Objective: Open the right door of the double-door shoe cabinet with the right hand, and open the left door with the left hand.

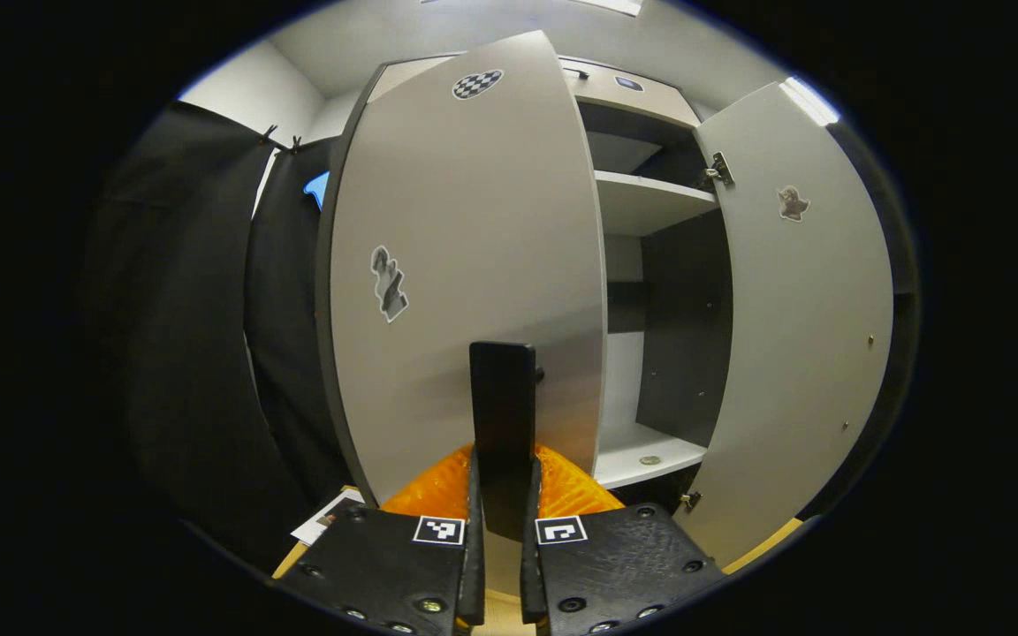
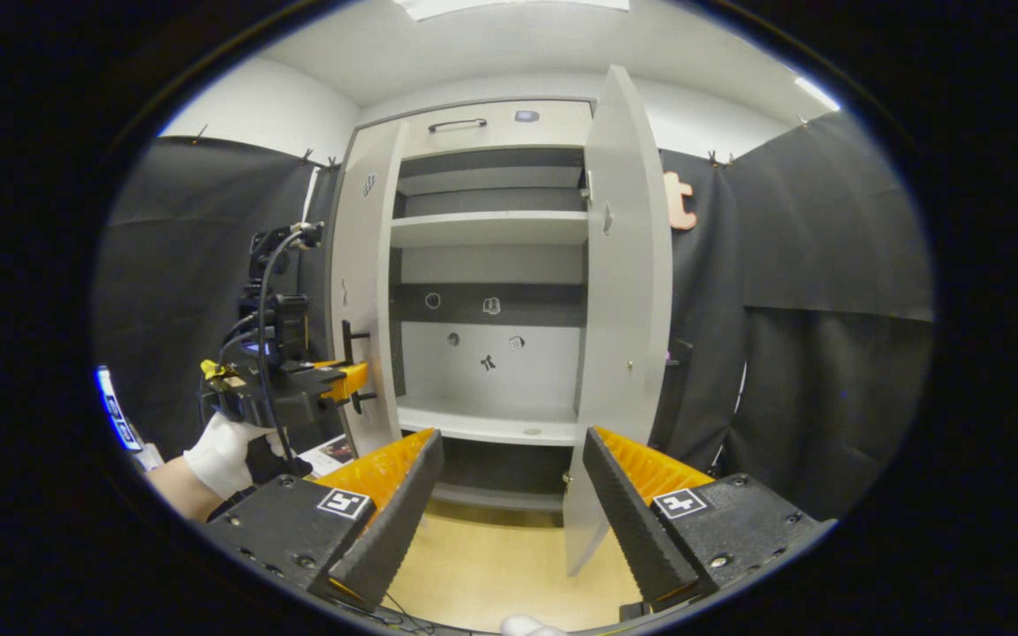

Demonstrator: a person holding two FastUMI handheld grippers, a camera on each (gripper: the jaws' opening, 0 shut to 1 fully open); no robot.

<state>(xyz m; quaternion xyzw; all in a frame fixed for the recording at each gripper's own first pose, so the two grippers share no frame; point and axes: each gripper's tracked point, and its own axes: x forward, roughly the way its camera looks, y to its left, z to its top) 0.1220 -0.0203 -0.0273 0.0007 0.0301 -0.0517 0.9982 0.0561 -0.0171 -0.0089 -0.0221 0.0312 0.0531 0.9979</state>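
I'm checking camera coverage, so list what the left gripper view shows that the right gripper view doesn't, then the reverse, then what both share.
Left gripper view alone: the left gripper shut on the left door's handle seen close up, and a checkered sticker at that door's top.

Right gripper view alone: the right gripper open and holding nothing, a gloved hand holding the other gripper, and small stickers on the cabinet's back panel.

Both: the left door, the open right door, the inner shelves and the wooden floor.

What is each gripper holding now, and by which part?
The left gripper is shut on the left door's handle, a vertical bar near the door's free edge. The right gripper is open and holds nothing.
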